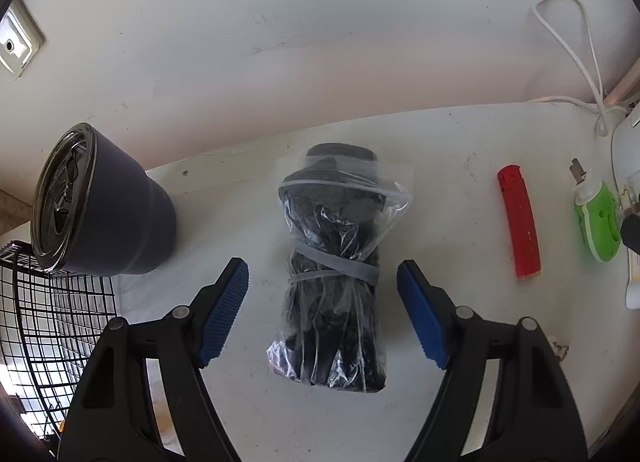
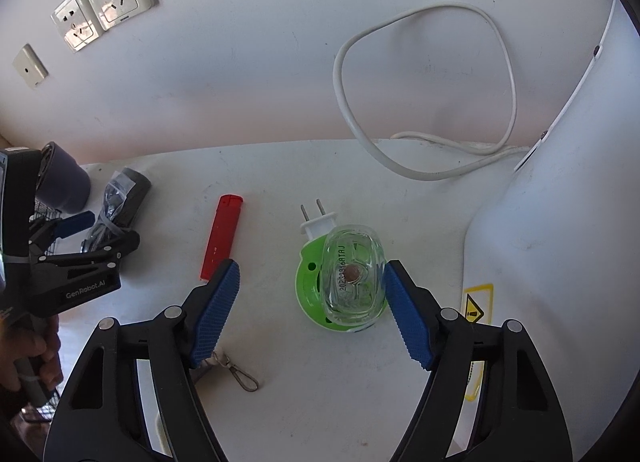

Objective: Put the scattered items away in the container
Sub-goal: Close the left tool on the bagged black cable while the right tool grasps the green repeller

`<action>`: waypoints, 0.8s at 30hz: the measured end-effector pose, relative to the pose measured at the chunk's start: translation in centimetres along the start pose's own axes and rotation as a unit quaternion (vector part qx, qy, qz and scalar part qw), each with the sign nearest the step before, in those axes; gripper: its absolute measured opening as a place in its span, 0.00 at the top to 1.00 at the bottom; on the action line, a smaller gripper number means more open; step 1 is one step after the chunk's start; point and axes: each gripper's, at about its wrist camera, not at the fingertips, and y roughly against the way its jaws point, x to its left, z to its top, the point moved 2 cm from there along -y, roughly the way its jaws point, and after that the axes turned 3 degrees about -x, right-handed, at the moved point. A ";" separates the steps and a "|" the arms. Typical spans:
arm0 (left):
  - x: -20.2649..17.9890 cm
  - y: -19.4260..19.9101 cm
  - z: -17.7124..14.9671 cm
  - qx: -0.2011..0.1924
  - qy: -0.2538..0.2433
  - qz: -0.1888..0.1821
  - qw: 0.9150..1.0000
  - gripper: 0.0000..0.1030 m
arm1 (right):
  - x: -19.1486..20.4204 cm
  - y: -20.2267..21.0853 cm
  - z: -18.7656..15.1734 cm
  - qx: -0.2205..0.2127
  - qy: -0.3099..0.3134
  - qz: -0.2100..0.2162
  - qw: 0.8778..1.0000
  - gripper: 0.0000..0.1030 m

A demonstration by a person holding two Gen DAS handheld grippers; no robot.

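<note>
A clear plastic bag of black cable (image 1: 336,274), tied with a band, lies on the white table between the open jaws of my left gripper (image 1: 322,274), not touching the pads. A red lighter (image 1: 519,220) lies to its right; it also shows in the right wrist view (image 2: 221,236). A green plug-in device with a clear bottle (image 2: 340,282) lies between the open jaws of my right gripper (image 2: 310,282), its bottle against the right pad (image 2: 404,314). A black wire basket (image 1: 44,326) stands at the left edge.
A dark cup with a clear lid (image 1: 100,202) stands left of the bag, beside the basket. A metal clasp (image 2: 236,372) lies near my right gripper's left finger. A white cable (image 2: 420,102) loops along the back wall. A white appliance (image 2: 560,242) stands at the right.
</note>
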 end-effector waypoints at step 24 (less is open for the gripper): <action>0.1 -0.4 0.2 -0.024 -0.012 -0.022 0.999 0.53 | -1.2 -1.3 -0.4 0.013 -0.012 0.000 1.000 0.62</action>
